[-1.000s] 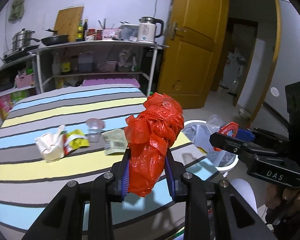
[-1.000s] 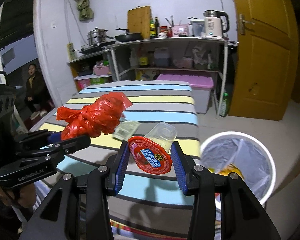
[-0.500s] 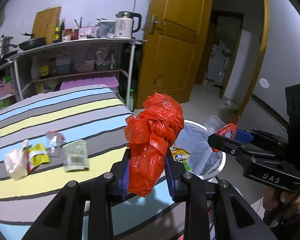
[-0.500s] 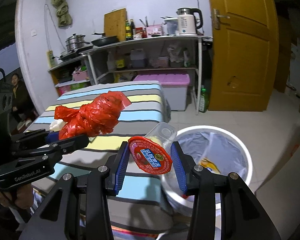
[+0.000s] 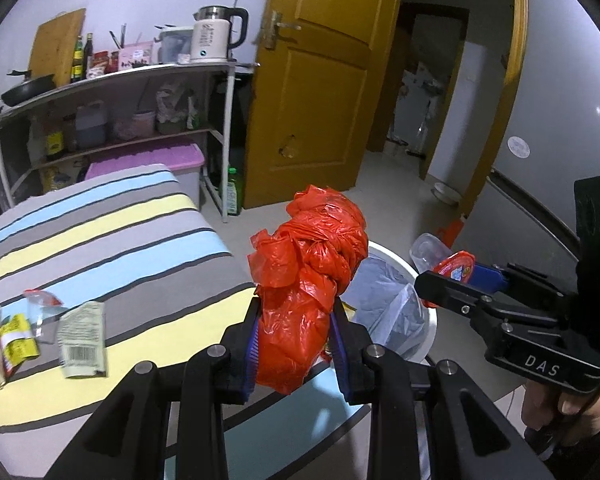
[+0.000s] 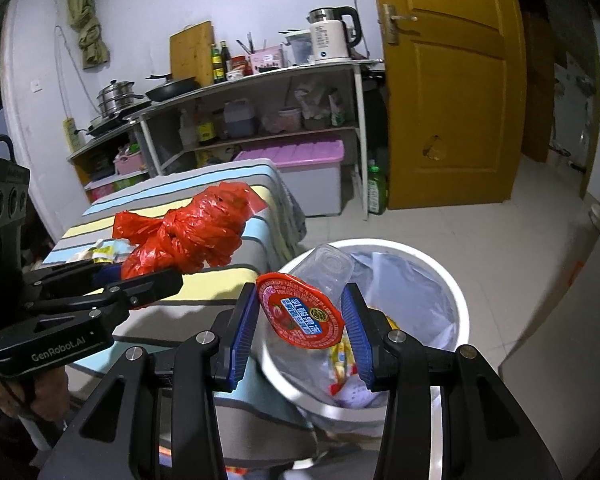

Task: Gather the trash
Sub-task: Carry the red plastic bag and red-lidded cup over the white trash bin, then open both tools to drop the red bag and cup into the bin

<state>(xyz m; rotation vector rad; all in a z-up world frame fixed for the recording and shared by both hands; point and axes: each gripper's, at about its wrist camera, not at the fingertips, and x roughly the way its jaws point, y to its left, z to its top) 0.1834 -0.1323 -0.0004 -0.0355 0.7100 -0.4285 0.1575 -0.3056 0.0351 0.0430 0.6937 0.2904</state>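
Beside the striped counter (image 5: 100, 248), the white lined bin (image 6: 452, 280) had been reached; crumpled red plastic bag (image 5: 308, 280) and clear red-lidded cup (image 6: 304, 308) were held clenched in the jaws, ready for dropping.

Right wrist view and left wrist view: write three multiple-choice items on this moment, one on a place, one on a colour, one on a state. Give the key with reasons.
1. Where is the clear cup with the red lid?
A. On the striped table
B. Above the white trash bin
C. On the shelf

2. What colour is the plastic bag in the left gripper?
A. Red
B. Blue
C. White

3. What state is the right gripper in?
A. Open and empty
B. Shut on the cup
C. Out of view

Key: 1 B, the white trash bin lies directly behind the cup in the right wrist view. 2 A, the knotted bag is red in both views. 3 B, both blue pads press the cup's sides.
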